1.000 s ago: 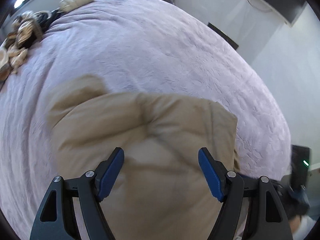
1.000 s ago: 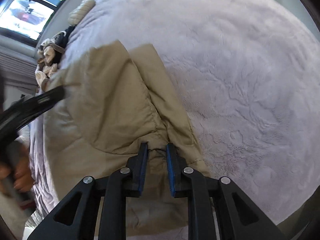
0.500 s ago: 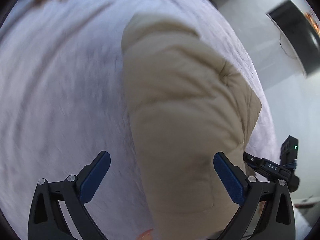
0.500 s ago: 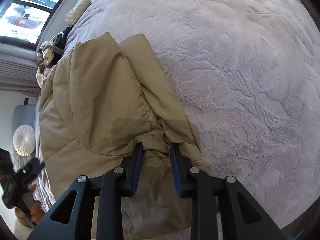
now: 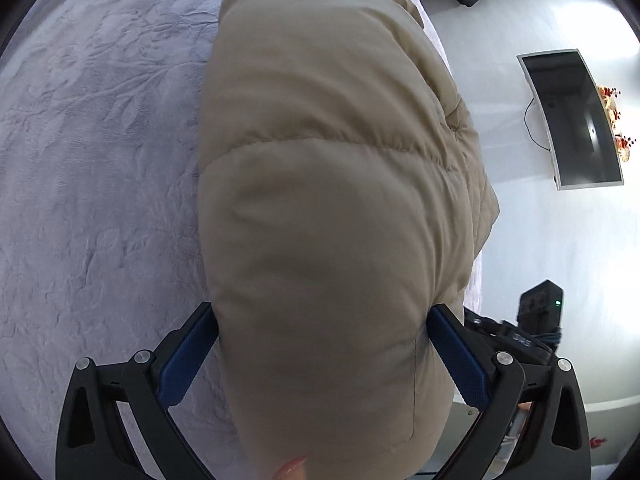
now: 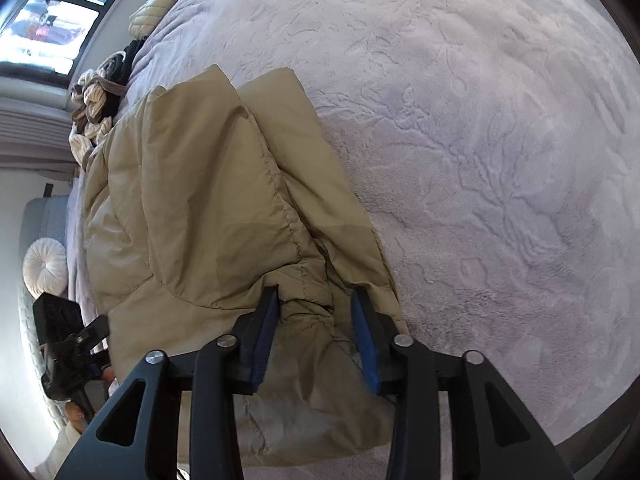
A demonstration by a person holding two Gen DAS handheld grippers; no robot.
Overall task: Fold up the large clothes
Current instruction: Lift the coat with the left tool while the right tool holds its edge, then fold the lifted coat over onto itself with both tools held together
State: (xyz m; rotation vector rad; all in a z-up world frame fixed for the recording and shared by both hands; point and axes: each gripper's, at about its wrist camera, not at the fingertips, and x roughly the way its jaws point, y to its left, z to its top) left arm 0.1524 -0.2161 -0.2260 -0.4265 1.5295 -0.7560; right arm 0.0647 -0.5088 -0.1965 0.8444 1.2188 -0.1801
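Beige puffer jacket (image 6: pixel 208 216) lay folded on the bed (image 6: pixel 500 140); the right gripper (image 6: pixel 316 336) was opening off its bunched seam, the left gripper (image 5: pixel 320 352) gaped wide astride it, apparently gripping nothing, so the next fold probably needed fresh holds.

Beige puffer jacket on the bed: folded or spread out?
Folded, at least partly. In the right wrist view the jacket lies doubled in overlapping layers on the bedspread, a compact bundle.
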